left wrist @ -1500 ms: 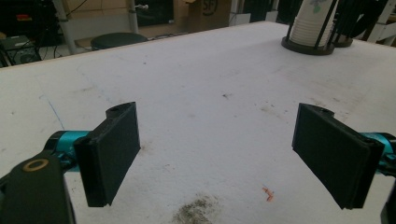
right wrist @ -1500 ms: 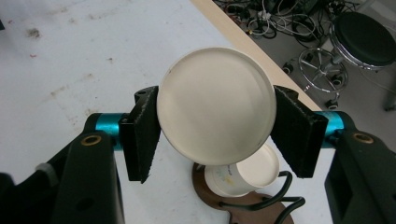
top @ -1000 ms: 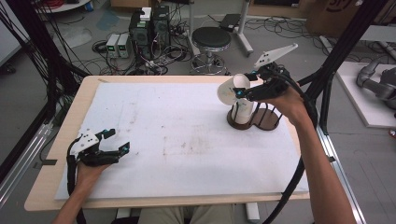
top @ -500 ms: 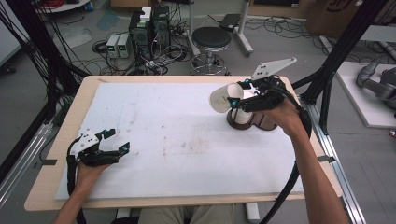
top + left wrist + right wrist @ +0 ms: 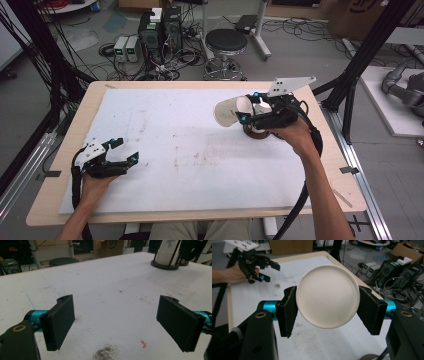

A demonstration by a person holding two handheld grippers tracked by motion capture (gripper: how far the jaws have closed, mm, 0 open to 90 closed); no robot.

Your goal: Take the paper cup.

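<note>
My right gripper is shut on a white paper cup held on its side above the right half of the white table mat. In the right gripper view the cup's round base faces the camera, with a black pad pressing on each side. Just behind that hand stands a dark cup holder; the left gripper view shows a stack of white cups in it. My left gripper rests at the mat's near left, its jaws wide apart with nothing between them.
The mat has faint dirt stains near its middle. A wooden table edge frames it. Beyond the far edge are a black stool, computer boxes and cables on the floor. Black frame poles rise at both sides.
My right gripper has carried the cup left and down, away from the holder, and the cup has tipped onto its side. The left gripper has stayed in place.
</note>
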